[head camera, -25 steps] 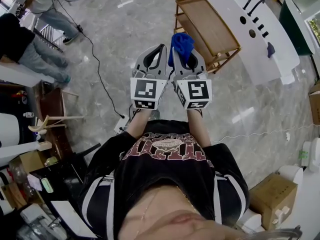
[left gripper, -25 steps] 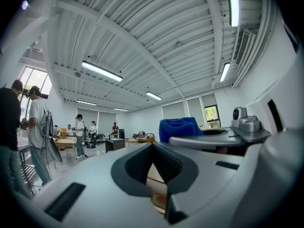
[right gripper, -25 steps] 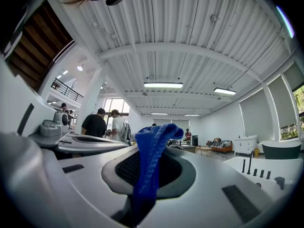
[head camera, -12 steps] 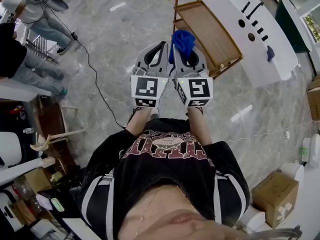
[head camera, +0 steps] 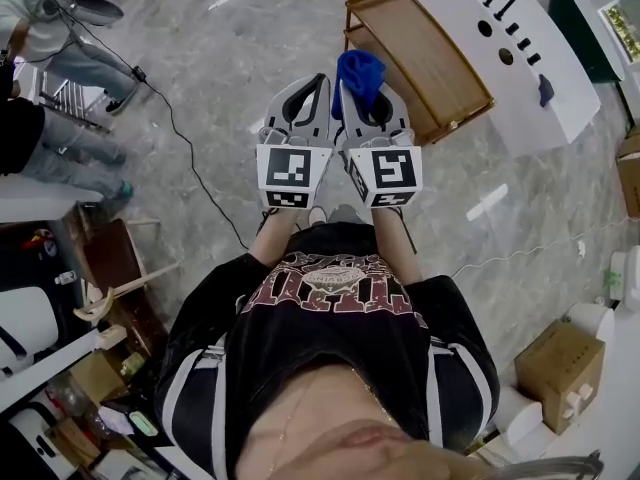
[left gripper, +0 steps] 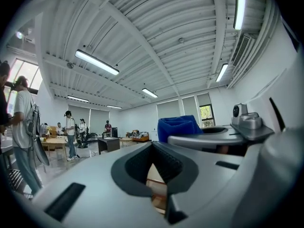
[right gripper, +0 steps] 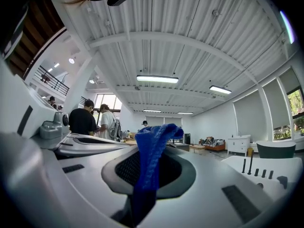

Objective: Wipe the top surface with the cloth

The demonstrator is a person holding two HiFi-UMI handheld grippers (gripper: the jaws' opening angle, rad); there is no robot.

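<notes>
blue cloth (right gripper: 151, 151) — bunched, pinched in right gripper (head camera: 368, 108)

White desk (head camera: 540, 118) showing at 1 o'clock; cardboard box (head camera: 558, 383) sitting on floor (head camera: 250, 58) at 4; bystanders (head camera: 85, 53) standing around 10 o'clock.

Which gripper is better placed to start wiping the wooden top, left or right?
Right, probably. The right gripper is shut on the blue cloth and is nearer the wooden top; the left gripper holds nothing.
</notes>
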